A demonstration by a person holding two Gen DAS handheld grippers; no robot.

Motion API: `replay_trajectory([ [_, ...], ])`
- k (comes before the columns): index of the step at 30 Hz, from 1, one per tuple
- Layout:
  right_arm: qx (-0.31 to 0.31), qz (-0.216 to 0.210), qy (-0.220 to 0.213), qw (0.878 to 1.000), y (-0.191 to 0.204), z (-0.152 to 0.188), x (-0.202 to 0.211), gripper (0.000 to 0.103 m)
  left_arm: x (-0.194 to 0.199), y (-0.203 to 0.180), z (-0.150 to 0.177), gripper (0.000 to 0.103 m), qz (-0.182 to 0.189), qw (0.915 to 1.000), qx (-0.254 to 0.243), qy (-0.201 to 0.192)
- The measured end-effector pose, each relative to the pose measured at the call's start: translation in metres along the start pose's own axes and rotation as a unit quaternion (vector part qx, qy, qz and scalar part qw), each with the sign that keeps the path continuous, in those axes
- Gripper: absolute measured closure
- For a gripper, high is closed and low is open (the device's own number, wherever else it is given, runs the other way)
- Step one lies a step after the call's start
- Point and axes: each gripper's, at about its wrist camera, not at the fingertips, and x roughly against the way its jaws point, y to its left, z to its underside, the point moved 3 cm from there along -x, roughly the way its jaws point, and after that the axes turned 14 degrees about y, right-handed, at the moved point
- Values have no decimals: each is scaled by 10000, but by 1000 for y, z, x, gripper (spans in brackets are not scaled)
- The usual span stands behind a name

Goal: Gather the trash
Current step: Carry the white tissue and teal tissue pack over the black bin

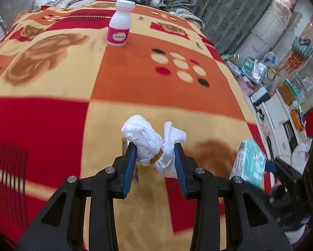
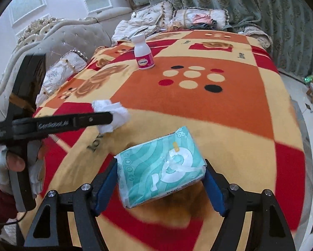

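Right wrist view gives me the bed [image 2: 229,113] under its red, orange and cream blanket [image 2: 135,96], with cushions [image 2: 200,16] heaped at the far end. Nearer me lies a teal tissue pack [image 2: 160,167] between my right gripper [image 2: 159,185], jaws spread, pads just beside its ends. A white bottle [image 2: 143,52] stands well beyond. My left gripper [image 1: 155,159] has its jaws pinching the crumpled tissue [image 1: 154,142], low over the blanket.
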Motion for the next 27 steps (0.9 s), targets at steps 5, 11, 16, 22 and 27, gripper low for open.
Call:
replay_trajectory([
  [5,-98,69,-2,9999,12,42,21,28,12,-23,54,69,-15,9997,-230,63],
  [11,-227,141,91,9996,21,88,35,28,24,-47,102,69,-51,9990,-436,48],
  [16,-296,242,97,9992,24,121,51,28,34,-69,127,69,-83,9978,-656,2],
  [22,-476,296,58,9984,19,148,67,28,39,-96,147,69,-82,9952,-969,-44],
  [27,-581,383,36,9976,14,165,78,28,37,-111,156,69,-73,9938,-1112,-16],
])
